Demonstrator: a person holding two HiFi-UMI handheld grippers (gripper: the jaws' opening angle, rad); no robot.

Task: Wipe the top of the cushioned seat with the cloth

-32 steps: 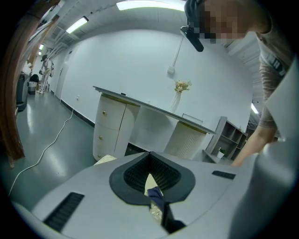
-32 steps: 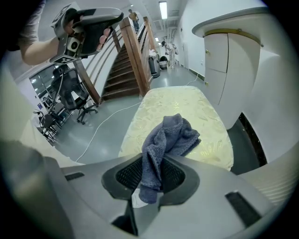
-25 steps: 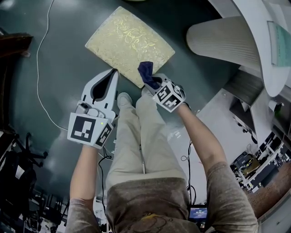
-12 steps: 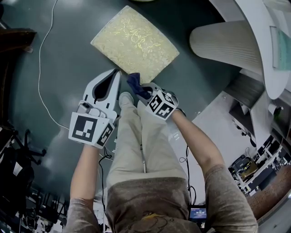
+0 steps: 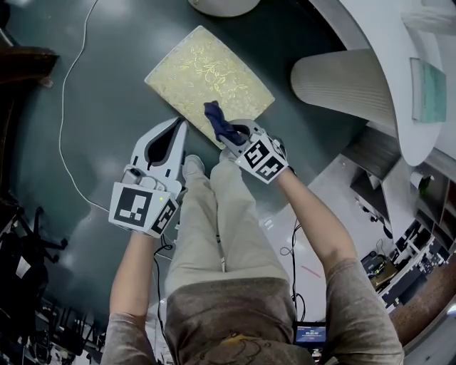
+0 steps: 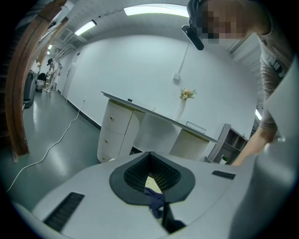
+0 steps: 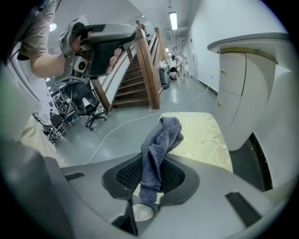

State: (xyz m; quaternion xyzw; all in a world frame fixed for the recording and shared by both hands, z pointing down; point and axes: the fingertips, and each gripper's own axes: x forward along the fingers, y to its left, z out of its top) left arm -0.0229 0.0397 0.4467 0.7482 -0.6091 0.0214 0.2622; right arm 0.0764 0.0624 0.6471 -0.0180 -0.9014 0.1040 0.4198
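The cushioned seat [image 5: 203, 75] is a pale gold square pad with a leaf pattern, lying on the dark floor ahead of me. My right gripper [image 5: 233, 132] is shut on a dark blue cloth [image 5: 218, 121], which hangs over the seat's near edge. In the right gripper view the cloth [image 7: 160, 142] bunches up out of the right gripper [image 7: 156, 163], with the seat [image 7: 205, 135] just beyond. My left gripper [image 5: 176, 128] is shut and empty, held to the left of the seat's near corner. Through the left gripper [image 6: 150, 161] a sliver of seat and cloth [image 6: 156, 203] shows.
A white cable [image 5: 66, 128] runs across the floor on the left. A white ribbed curved cabinet [image 5: 349, 75] stands right of the seat, and a round white base [image 5: 221, 6] beyond it. My shoe [image 5: 193, 165] is below the grippers. A wooden staircase [image 7: 140, 70] rises far off.
My right gripper carried the cloth left along the seat's near edge, then back slightly to the right. The left gripper stayed where it was.
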